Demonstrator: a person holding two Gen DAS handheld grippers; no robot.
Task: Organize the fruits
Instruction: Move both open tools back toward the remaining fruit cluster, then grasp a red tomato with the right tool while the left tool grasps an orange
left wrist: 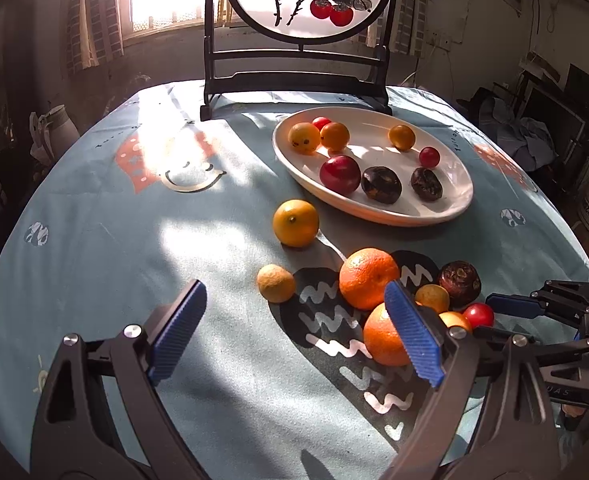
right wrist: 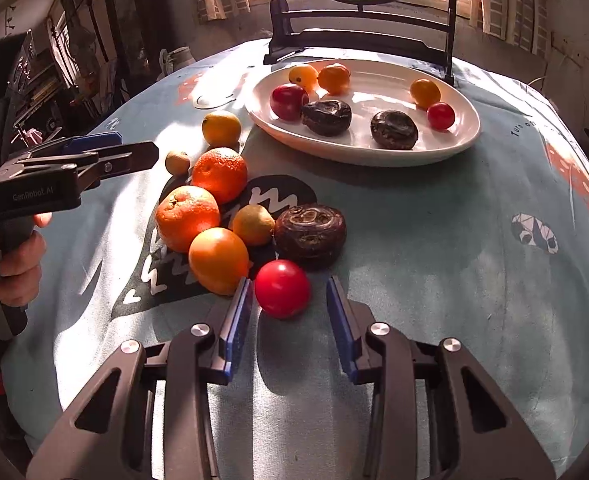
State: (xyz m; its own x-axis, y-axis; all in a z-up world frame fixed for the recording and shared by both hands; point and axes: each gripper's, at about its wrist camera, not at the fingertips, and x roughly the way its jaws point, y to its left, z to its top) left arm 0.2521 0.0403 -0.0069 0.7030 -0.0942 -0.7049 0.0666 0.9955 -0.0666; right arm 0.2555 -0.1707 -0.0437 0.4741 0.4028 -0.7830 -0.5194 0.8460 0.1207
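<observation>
A white oval plate (left wrist: pixel 450 204) (right wrist: pixel 464 136) holds several small fruits: red, orange and dark brown ones. Loose fruits lie on the cloth before it: two oranges (left wrist: pixel 368 278) (right wrist: pixel 219 174), a yellow citrus (left wrist: pixel 295 223), a small tan fruit (left wrist: pixel 275 283), a dark brown fruit (right wrist: pixel 309 236) and a red fruit (right wrist: pixel 282 289) (left wrist: pixel 478 315). My right gripper (right wrist: pixel 288 312) is open, its fingers on either side of the red fruit, not touching. My left gripper (left wrist: pixel 294 316) is open and empty above the cloth, left of the oranges.
A round painted screen on a black stand (left wrist: pixel 294 76) stands at the table's far edge behind the plate. The round table has a blue patterned cloth (left wrist: pixel 134 240). A white jug (left wrist: pixel 56 128) sits beyond the table at left.
</observation>
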